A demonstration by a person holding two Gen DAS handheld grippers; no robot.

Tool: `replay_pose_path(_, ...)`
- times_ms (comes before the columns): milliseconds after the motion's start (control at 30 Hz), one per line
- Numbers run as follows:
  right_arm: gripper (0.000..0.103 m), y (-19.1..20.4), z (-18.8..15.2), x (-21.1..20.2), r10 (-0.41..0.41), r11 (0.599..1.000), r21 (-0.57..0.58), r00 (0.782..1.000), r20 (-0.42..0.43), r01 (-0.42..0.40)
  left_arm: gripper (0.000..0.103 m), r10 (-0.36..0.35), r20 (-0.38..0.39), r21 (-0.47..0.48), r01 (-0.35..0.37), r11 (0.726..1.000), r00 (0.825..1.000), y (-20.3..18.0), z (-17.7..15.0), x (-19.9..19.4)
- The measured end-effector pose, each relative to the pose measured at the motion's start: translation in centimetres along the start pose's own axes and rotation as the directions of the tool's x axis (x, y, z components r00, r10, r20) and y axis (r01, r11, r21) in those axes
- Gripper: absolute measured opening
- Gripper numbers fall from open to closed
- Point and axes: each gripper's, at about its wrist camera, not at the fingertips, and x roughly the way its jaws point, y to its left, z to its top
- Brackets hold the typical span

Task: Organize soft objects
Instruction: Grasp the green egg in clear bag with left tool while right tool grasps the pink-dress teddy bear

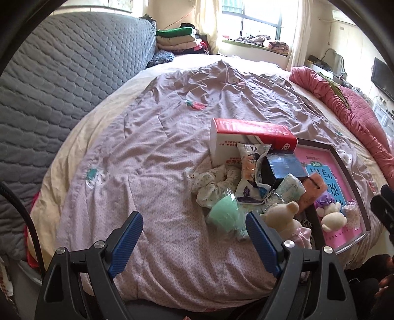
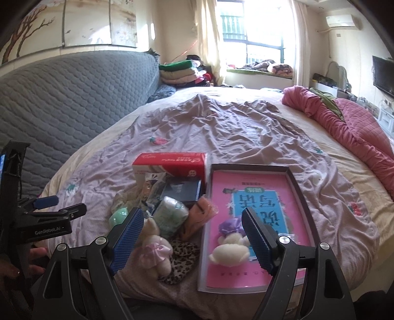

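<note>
The right gripper gapes empty at the bottom of its frame, the bear just left of centre between the fingers, long axis running up-frame. Lower right, the tray already holds a white plush. The left gripper, also wide and empty, sees the bear at its right finger, so the right looks better placed.

Setting: home bedroom. Large bed with wrinkled lilac quilt, grey quilted headboard, bunched pink blanket. Folded clothes stack in corner, curtained window, wall air conditioner, wall television, tree mural above headboard.
</note>
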Motion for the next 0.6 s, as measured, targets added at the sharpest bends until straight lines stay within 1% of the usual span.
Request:
replay_pose_path(67, 0.083, 0.4, -0.3, 0.6, 0.000, 1.000, -0.013, 1.000, -0.017, 0.000, 0.085, -0.001, -0.011, 0.001, 0.001, 1.000, 1.000, 0.0, -0.2, 0.4)
replay_pose_path(233, 0.083, 1.4, -1.1, 2.0, 0.012, 1.000, -0.028, 0.999, -0.049, -0.013, 0.085, -0.037, -0.035, -0.012, 0.036, 0.999, 0.999, 0.0, -0.7, 1.5)
replay_pose_path(467, 0.083, 2.6, -2.6, 4.5, 0.024, 0.998, -0.053, 0.994, -0.106, -0.030, 0.085, -0.087, -0.088, -0.033, 0.085, 0.996, 0.992, 0.1, -1.4, 3.9)
replay_pose_path(600, 0.083, 2.7, -3.2, 5.4, 0.031, 0.998, -0.052, 0.991, -0.132, -0.039, 0.085, -0.100, -0.102, -0.025, 0.098, 0.995, 0.990, -0.2, -1.6, 4.8)
